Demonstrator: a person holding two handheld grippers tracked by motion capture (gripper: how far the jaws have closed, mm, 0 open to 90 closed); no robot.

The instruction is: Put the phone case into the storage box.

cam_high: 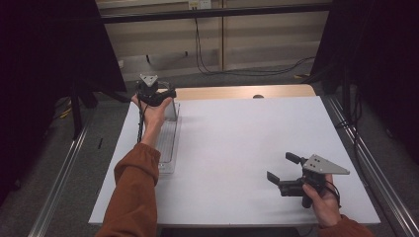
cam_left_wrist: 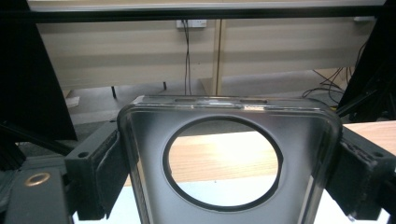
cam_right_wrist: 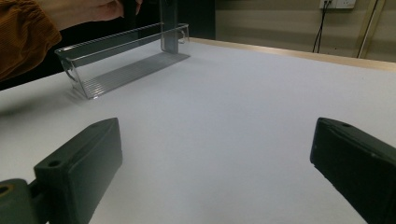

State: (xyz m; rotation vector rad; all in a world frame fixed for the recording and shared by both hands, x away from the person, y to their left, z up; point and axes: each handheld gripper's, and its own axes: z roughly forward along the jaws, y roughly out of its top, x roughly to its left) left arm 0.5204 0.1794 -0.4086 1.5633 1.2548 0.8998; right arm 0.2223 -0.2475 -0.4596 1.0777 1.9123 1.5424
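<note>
Room, high view: grey floor, pale wall panels and trailing cables lie beyond a white table (cam_high: pixel 237 148) with a wooden strip along its far edge.
Step in hand, high view: the left gripper (cam_high: pixel 157 95) sits at the far end of a clear plastic tray (cam_high: pixel 167 143) lying along the table's left side; I judge this to be the grasp of a piece standing in that tray.
Right gripper, high view: the right gripper (cam_high: pixel 281 173) hovers low near the front right corner, jaws apart, holding nothing, well apart from the tray.
Grip, left gripper view: the jaws are clamped on the two side edges of a clear panel with a round hole (cam_left_wrist: pixel 224 163), which stands upright between them; wood and white tabletop show through the hole.
Tray, right gripper view: the tray (cam_right_wrist: pixel 116 65) lies long and empty but for an upright piece at its far end, under the person's hand (cam_right_wrist: pixel 88 9).
Next move: a straight lift looks needed, so the panel clears the tray walls.
In the way: nothing stands between; a tilt could snag the tray's rim.
</note>
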